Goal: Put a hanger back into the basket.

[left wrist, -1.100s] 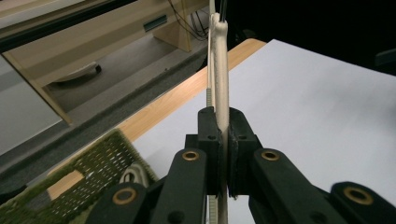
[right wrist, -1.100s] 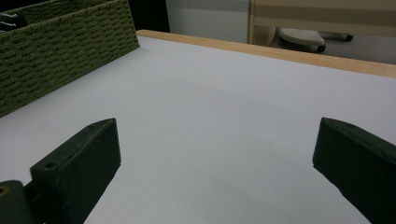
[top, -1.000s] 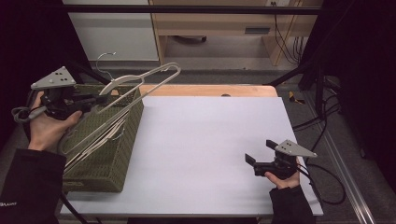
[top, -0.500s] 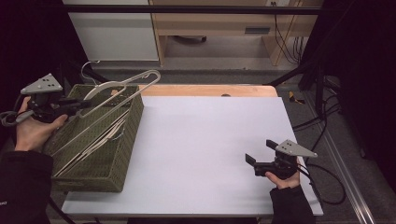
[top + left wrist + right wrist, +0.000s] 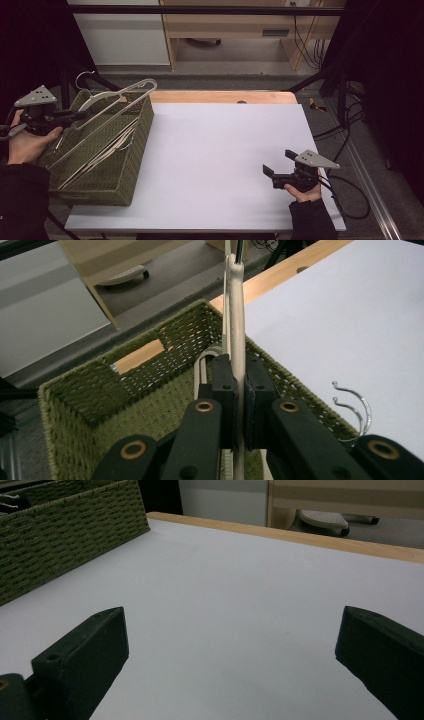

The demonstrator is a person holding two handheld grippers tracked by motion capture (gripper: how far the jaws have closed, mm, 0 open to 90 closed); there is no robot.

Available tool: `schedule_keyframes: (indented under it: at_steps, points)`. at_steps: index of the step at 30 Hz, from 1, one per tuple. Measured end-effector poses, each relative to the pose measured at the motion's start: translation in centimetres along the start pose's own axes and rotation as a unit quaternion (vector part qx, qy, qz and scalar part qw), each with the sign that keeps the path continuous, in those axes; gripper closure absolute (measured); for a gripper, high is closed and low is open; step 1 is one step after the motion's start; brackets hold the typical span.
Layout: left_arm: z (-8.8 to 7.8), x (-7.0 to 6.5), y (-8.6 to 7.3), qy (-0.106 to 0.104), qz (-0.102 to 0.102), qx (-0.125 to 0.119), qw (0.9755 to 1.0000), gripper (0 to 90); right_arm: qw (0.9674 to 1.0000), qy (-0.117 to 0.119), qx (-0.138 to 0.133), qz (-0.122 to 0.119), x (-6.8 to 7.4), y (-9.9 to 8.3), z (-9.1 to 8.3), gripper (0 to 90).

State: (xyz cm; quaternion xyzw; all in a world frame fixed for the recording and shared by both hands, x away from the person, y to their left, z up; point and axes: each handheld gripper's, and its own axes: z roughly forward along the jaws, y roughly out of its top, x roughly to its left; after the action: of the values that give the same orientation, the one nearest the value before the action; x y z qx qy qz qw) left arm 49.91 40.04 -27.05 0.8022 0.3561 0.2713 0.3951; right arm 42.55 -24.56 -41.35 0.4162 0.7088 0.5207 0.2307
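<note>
your left claw [image 5: 75, 116] is shut tight on the cream hanger [image 5: 116, 95], up over the green basket [image 5: 131, 162] at 9 o'clock. lift it clear of the rim before you swing it to the tabletop [image 5: 220, 150]. your right claw [image 5: 270, 176] waits open at 4 o'clock. since before, the hanger moved left and lower.
</note>
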Motion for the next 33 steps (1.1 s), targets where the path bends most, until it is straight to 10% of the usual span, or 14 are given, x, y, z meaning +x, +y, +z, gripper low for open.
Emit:
schedule_keyframes:
  at_steps: [18,33]
  points:
    - [0.1,1.5,-3.7,0.025,-0.007,0.03,0.9992,86.4,1.0,0.0,0.003,-0.001,0.0,0.0,0.1,1.1]
    - [3.3,0.9,-7.9,0.034,-0.013,0.058,0.9976,86.4,1.0,0.0,0.003,-0.001,0.0,-0.1,0.1,1.1]
